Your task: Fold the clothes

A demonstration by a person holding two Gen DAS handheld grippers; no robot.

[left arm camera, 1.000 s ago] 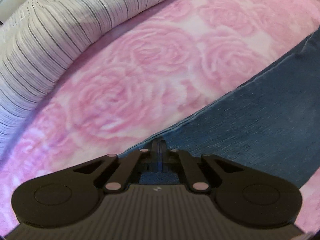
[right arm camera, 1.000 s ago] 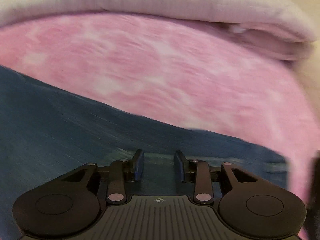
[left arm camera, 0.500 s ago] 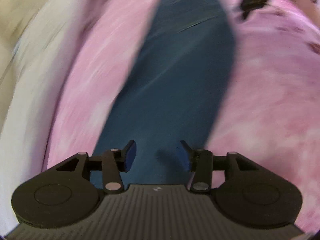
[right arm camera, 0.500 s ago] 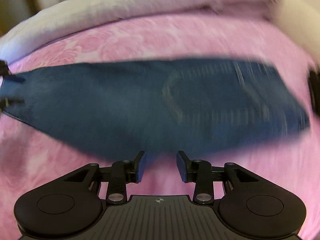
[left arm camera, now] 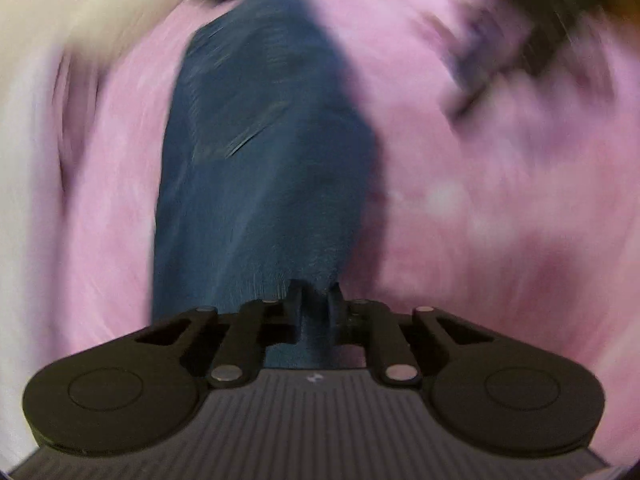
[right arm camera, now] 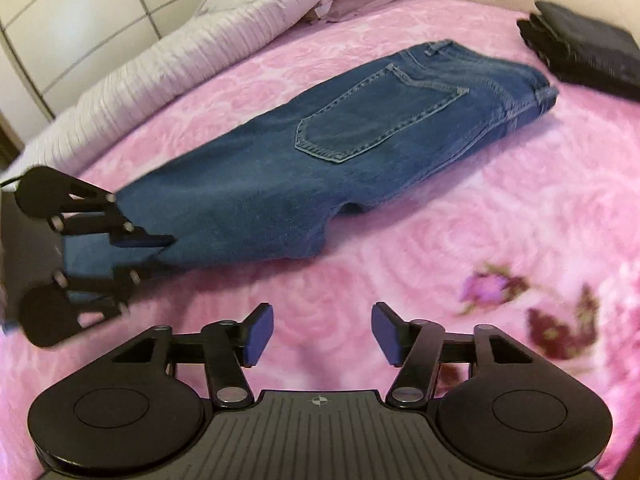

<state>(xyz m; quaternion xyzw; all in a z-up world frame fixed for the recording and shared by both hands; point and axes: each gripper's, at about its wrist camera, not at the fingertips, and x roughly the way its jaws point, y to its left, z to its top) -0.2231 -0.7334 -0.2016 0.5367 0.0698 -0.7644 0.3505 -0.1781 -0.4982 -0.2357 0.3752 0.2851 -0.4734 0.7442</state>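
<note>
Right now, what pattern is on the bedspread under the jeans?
Pink roses, tone on tone, across the bedspread beneath the jeans; clearest in the right wrist view.

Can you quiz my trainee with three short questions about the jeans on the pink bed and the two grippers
1. True or false: the left gripper is shut on the jeans.
2. Which garment part faces up: A zipper, B back pocket, C belt buckle?
3. What dark thing lies on the pink bedspread past the waistband?

Key: 1 true, it grips the leg end. 2 B. 3 A folded black garment; the open right gripper holds nothing.
</note>
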